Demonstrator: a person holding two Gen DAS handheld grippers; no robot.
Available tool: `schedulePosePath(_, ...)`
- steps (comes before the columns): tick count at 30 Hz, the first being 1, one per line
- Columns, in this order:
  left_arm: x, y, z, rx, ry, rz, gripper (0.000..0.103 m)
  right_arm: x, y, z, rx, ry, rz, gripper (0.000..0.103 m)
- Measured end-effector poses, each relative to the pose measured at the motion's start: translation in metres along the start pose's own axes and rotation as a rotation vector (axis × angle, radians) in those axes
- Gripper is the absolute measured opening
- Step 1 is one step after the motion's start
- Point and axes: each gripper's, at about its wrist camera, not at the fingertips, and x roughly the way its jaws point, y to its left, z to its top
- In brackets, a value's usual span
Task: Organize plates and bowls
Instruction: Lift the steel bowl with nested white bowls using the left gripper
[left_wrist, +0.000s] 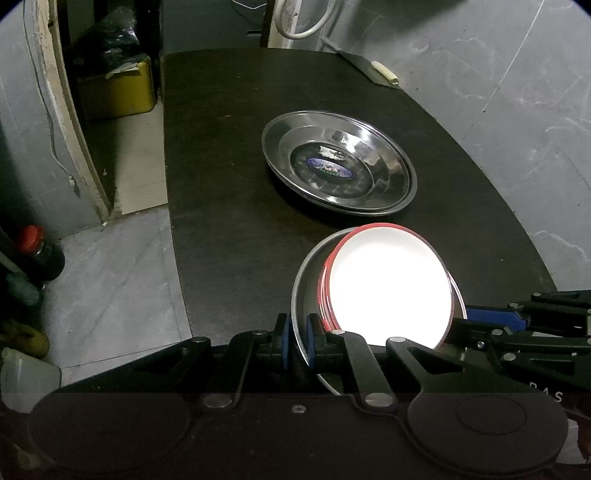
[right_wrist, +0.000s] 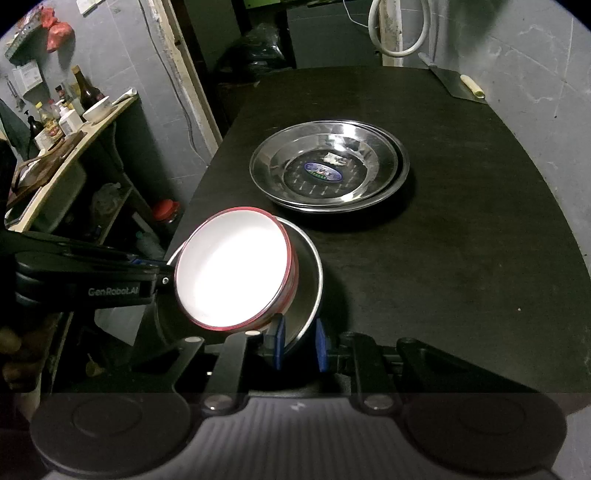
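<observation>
Left wrist view: looks forward along left gripper (left_wrist: 298, 341) fingers, down over dark table (left_wrist: 229, 192) from near end; steel bowl (left_wrist: 301, 295) rim right at lens, floor and doorway at left edge.

Right wrist view: same forward-down angle along right gripper (right_wrist: 298, 343), from right side of bowl; shelf with bottles (right_wrist: 62, 114) at left.

Shared: steel bowl with red-rimmed bowl (left_wrist: 388, 288) tilted inside, stacked steel plates (left_wrist: 340, 162) mid-table, cleaver (left_wrist: 373, 72) at far end, white hose (left_wrist: 306, 22) on back wall. Each view catches opposite gripper at frame edge.
</observation>
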Motion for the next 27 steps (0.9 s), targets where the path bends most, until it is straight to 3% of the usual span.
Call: schedulePosePath(27, 0.0009, -0.0049, 0.0015, 0.013, 0.008, 0.026, 0.008, 0.0008, -0.0010, 0.0003, -0.001, 0.005, 0.012, 0.022)
